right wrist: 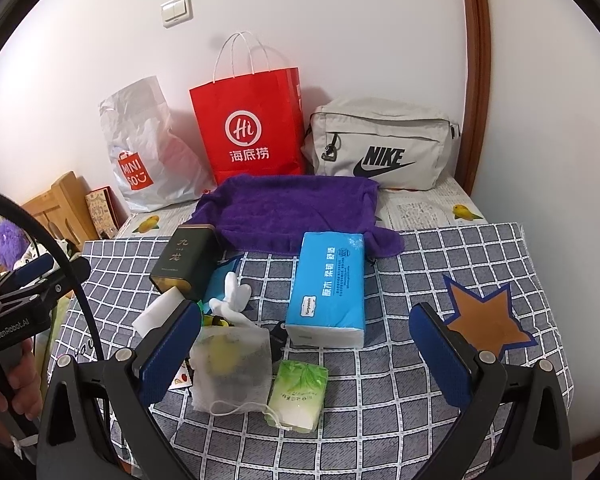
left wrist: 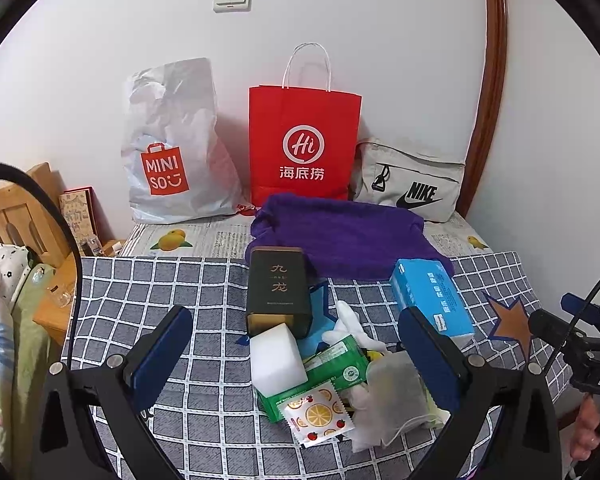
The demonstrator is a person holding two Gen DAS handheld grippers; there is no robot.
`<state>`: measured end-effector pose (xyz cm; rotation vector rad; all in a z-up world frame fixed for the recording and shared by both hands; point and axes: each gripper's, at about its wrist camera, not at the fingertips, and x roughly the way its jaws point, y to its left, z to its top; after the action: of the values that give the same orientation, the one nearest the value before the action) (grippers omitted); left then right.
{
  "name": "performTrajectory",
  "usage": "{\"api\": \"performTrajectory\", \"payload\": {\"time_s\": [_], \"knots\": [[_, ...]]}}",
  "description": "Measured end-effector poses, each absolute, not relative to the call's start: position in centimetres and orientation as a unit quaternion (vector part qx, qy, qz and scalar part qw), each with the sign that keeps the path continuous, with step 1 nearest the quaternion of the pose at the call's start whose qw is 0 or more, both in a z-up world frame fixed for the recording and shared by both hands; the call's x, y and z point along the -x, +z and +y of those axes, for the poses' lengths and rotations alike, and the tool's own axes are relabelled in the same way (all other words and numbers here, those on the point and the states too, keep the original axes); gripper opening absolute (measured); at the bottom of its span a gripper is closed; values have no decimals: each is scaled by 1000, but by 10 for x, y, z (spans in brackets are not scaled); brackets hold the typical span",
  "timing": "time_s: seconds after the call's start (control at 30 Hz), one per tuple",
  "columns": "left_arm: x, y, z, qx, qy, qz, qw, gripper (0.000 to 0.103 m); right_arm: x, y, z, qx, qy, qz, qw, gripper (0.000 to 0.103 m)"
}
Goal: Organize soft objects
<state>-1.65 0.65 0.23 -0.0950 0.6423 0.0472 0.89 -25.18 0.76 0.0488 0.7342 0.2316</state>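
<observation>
Between my left gripper's (left wrist: 296, 360) wide-spread jaws, low in the frame, I see a small heap with nothing gripped: a white sponge block (left wrist: 277, 364), a green packet (left wrist: 324, 374), a fruit-print sachet (left wrist: 318, 414) and a mesh pouch (left wrist: 396, 400) touching one another on the checked cloth (left wrist: 172, 292). Just above them a dark tin (left wrist: 278, 288) lies on its side, with a blue tissue pack (left wrist: 432, 300) to its right and a purple towel (left wrist: 340, 232) spread behind both. My right gripper (right wrist: 306, 354) also stands wide open and empty; the mesh pouch (right wrist: 232, 364) sits against its left finger, a small green tissue packet (right wrist: 298, 392) lies just beside the pouch, and the blue tissue pack (right wrist: 328, 284) lies above centre. A white glove (right wrist: 234, 292) pokes up between tin and pack. Along the wall at the top stand a white plastic bag (left wrist: 168, 144), a red paper bag (left wrist: 304, 144) and a grey pouch bag (right wrist: 380, 144), upper left to upper right.
</observation>
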Motion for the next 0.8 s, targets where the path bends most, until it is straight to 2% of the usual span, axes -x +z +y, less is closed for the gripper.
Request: {"api": "performTrajectory", "payload": {"time_s": [0.43,0.8], "knots": [[5,-19,19,50,30,342,938,103,-15,-15,-253,-7,112,385,916,103],[-25,-71,46,82,46,404,910,103,-36,-85,-250,-3,112,466,878,101]]}}
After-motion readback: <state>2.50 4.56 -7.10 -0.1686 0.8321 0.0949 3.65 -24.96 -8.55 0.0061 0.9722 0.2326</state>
